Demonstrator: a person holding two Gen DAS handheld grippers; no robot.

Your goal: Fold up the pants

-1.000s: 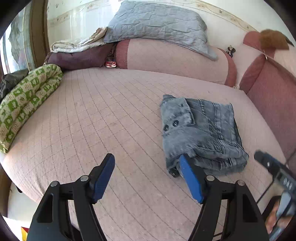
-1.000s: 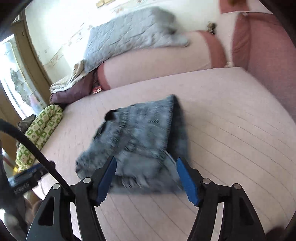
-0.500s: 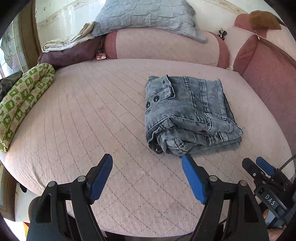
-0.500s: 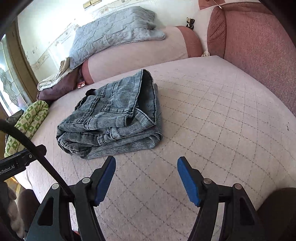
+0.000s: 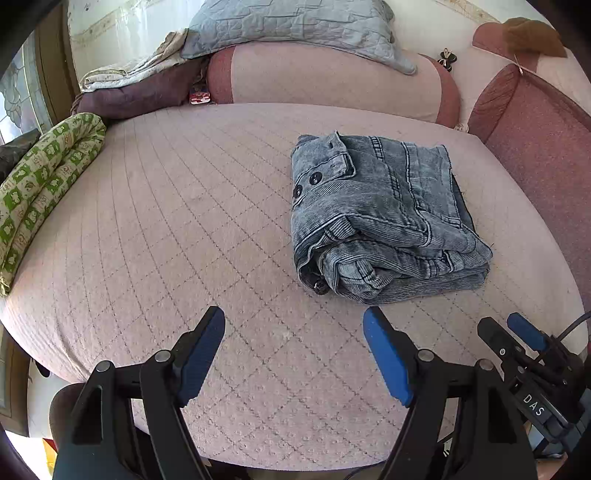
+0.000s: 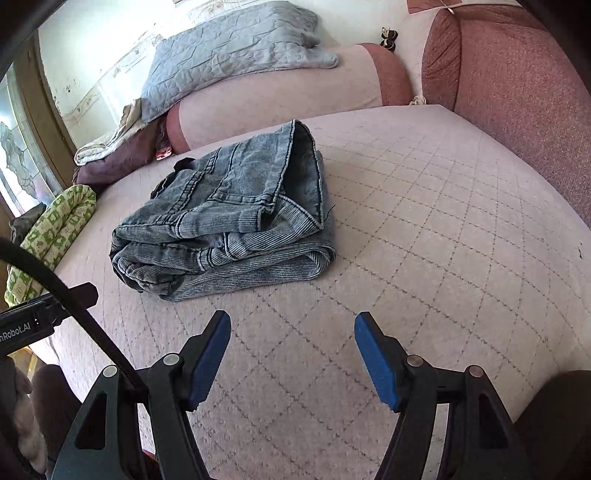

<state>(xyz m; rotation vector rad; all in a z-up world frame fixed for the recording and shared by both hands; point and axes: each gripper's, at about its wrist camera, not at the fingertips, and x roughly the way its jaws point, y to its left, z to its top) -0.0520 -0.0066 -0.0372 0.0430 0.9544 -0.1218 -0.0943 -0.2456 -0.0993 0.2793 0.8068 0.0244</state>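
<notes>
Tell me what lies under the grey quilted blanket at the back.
The grey quilted blanket drapes over a pink bolster; the bolster's front shows, its top is covered.

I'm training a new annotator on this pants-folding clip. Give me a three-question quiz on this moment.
1. True or false: the left gripper is clamping the jeans.
2. What do the jeans lie on: A) a wooden floor B) the pink quilted bed cover C) a chair?
3. Fill in: the right gripper is ____ and holds nothing.

Key: 1 false, it is open and apart from them; 2 B; 3 open.
</notes>
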